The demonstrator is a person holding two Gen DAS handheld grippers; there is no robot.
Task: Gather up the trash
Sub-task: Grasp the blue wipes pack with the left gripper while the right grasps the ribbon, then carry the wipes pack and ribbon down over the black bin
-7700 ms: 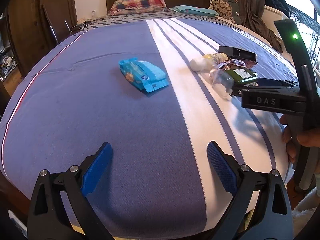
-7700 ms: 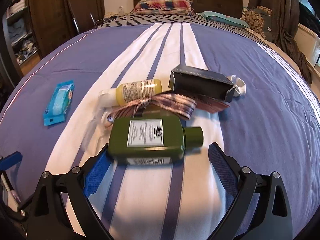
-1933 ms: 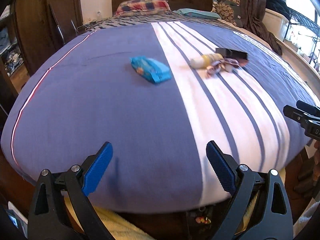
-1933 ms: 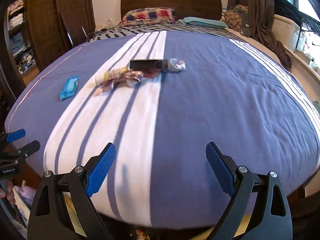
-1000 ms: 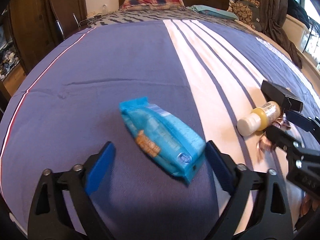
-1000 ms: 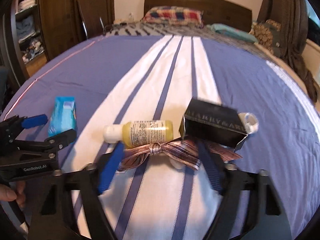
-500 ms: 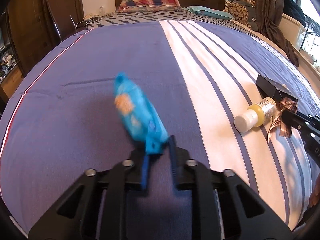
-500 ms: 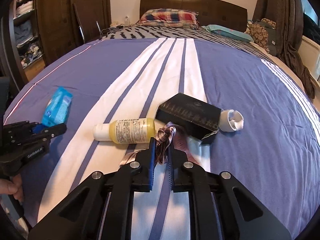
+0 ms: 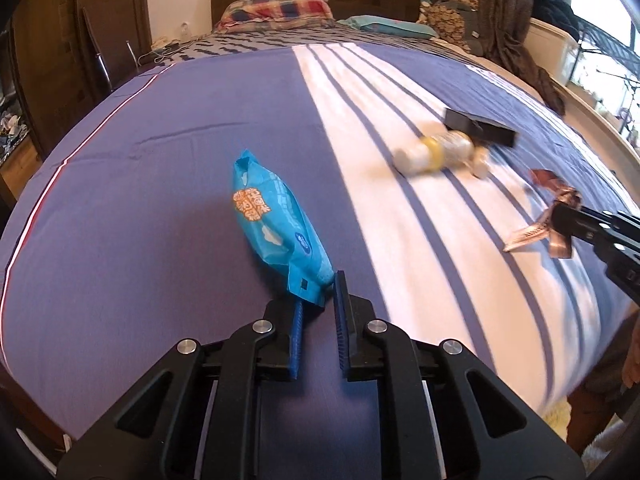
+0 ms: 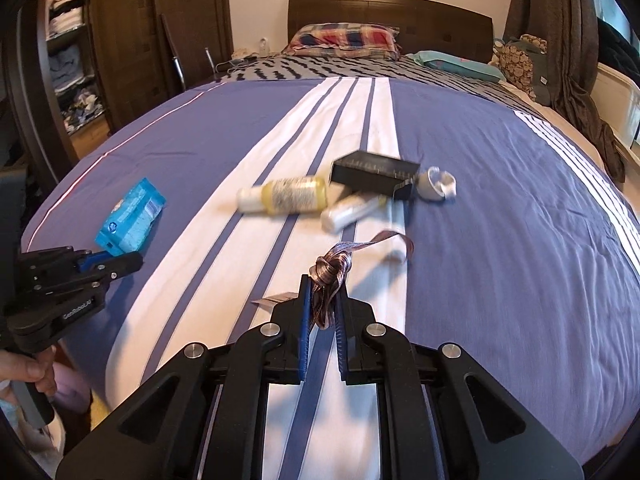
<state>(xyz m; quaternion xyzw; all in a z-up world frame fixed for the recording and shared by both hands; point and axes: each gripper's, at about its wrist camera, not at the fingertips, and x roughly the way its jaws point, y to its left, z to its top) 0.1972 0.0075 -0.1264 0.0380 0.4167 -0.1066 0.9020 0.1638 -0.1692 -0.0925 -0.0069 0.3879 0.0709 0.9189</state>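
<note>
A blue wipes pack [image 9: 272, 216] lies tilted on the striped bed cover [image 9: 160, 200], and my left gripper [image 9: 319, 293] is shut on its near seam. The right wrist view shows the same pack [image 10: 132, 216] in that gripper [image 10: 130, 261] at the left. My right gripper [image 10: 323, 286] is shut on a brown striped ribbon bow [image 10: 332, 266], whose tail trails over the cover [image 10: 500, 260]. From the left wrist view the ribbon [image 9: 554, 204] hangs from the right gripper [image 9: 560, 214]. Further up the bed lie a yellow bottle [image 10: 288, 196], a black box [image 10: 374, 171], a small white bottle [image 10: 348, 212] and a crumpled white cup [image 10: 436, 184].
The yellow bottle [image 9: 432, 152] and black box [image 9: 480, 124] sit on the white stripes. Pillows [image 10: 344, 38] and a dark headboard [image 10: 392, 12] are at the far end. A wardrobe [image 10: 72, 60] stands left, curtains [image 10: 560, 40] right. A person's hand [image 10: 24, 368] grips the left handle.
Both grippers have shut, the left on the wipes pack and the right on the ribbon. Both have drawn back toward the bed's near edge, pulling the ribbon clear of the bottle and box.
</note>
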